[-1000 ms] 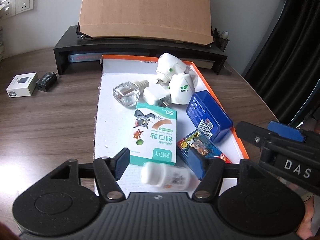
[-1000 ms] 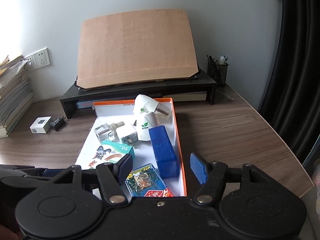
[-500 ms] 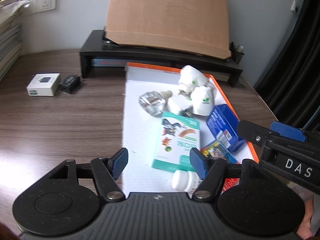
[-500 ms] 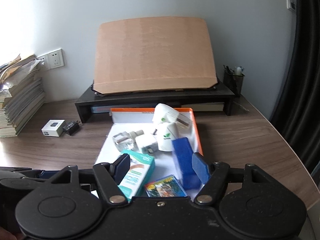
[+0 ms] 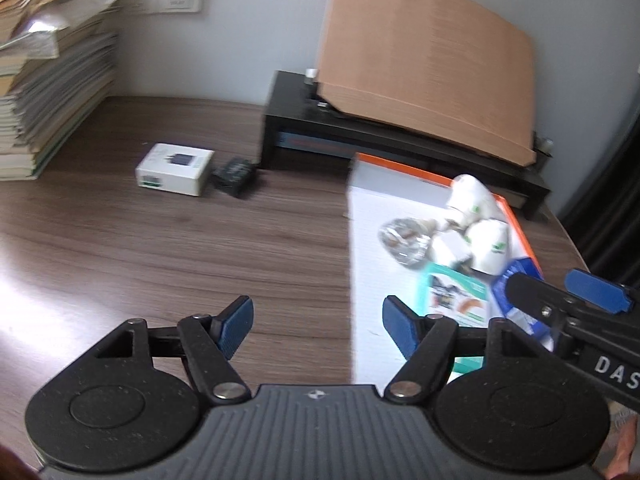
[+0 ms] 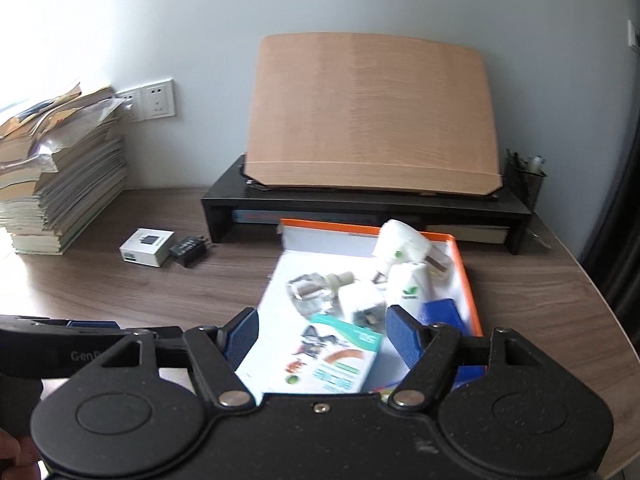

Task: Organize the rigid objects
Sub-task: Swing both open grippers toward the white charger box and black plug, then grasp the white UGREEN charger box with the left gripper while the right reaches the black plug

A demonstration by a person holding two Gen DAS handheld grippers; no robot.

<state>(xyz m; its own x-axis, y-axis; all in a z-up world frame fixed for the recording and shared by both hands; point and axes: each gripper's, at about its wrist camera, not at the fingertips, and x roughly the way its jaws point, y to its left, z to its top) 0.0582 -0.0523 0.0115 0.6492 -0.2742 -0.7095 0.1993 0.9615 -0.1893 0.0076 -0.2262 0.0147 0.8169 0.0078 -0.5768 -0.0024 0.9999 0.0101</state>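
Note:
An orange-rimmed white tray [image 6: 466, 276] [image 5: 520, 228] lies on the wooden desk. In it are a teal bandage box [image 6: 332, 360] [image 5: 452, 292], two white plug-in devices [image 6: 408, 280] [image 5: 488, 244], a white charger cube [image 6: 360, 306], a clear glass bottle [image 6: 310, 292] [image 5: 402, 238] and a blue box [image 6: 444, 312]. My left gripper [image 5: 316, 326] hovers over bare desk left of the tray, its jaws opening with nothing between them. My right gripper [image 6: 322, 338] hangs above the tray's near end, its jaws opening, empty, the bandage box seen below the gap.
A small white box [image 5: 174, 168] [image 6: 147, 247] and a black adapter [image 5: 235, 172] [image 6: 188, 249] lie left of the tray. Behind stands a black riser [image 6: 360, 208] bearing a cardboard sheet [image 6: 372, 112]. A paper stack [image 6: 60, 184] fills the far left; a pen cup [image 6: 526, 180] stands far right.
Both grippers drew back and swung left, so the tray slid right in the left wrist view. The white pill bottle left view. Both pairs of jaws opened wider.

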